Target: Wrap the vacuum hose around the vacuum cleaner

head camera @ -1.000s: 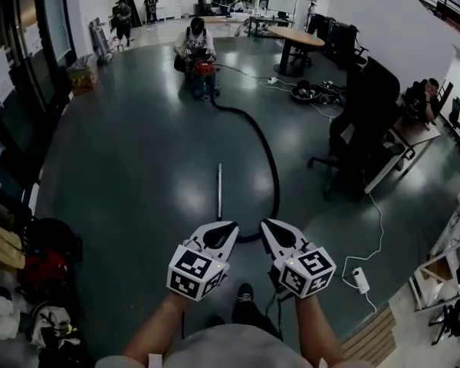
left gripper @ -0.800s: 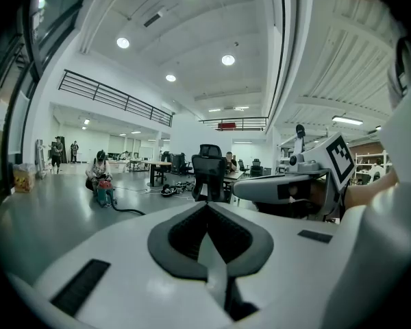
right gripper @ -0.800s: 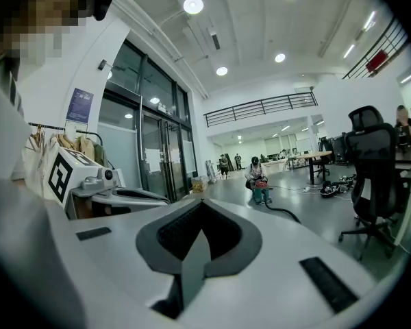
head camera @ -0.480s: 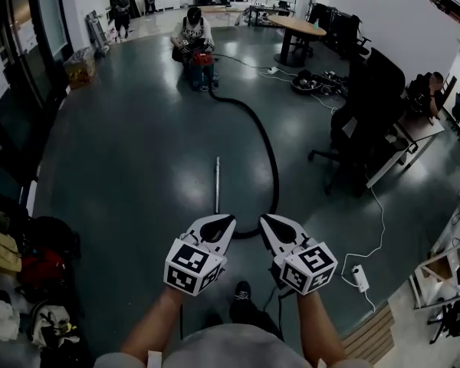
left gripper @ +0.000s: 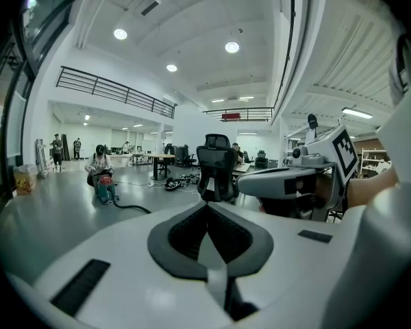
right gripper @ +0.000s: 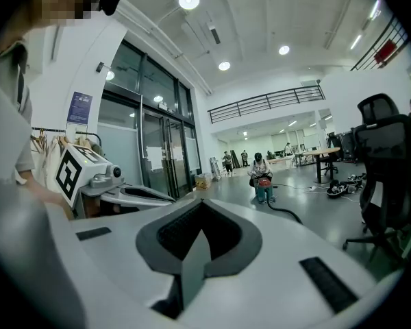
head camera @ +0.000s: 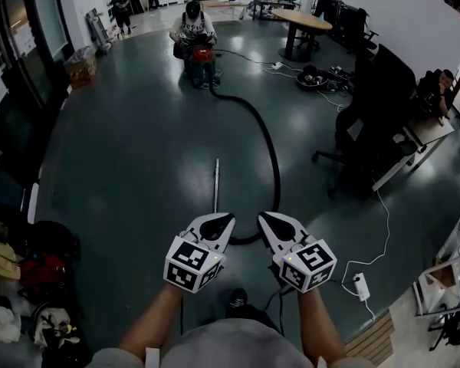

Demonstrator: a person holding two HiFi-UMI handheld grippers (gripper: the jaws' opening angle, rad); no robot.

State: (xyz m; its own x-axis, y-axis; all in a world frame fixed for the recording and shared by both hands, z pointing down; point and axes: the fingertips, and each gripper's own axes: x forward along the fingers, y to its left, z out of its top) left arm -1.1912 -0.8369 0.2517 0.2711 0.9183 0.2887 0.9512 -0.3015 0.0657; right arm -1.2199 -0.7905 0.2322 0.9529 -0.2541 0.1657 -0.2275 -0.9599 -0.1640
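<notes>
Glossy dark office floor, desks and chairs off to the right. Left gripper and right gripper are held low, side by side, pointing ahead. Both have jaws pressed together with nothing between them. Vacuum hose lies uncoiled, running from the red vacuum cleaner at the far end and curving to just ahead of the grippers. A metal wand lies just left of it. A seated person is right behind the vacuum. Likely approach phase: grippers are shut and empty since nothing is in reach, and wrapping hasn't started. The hose's near end looks like the first pickup.
</notes>
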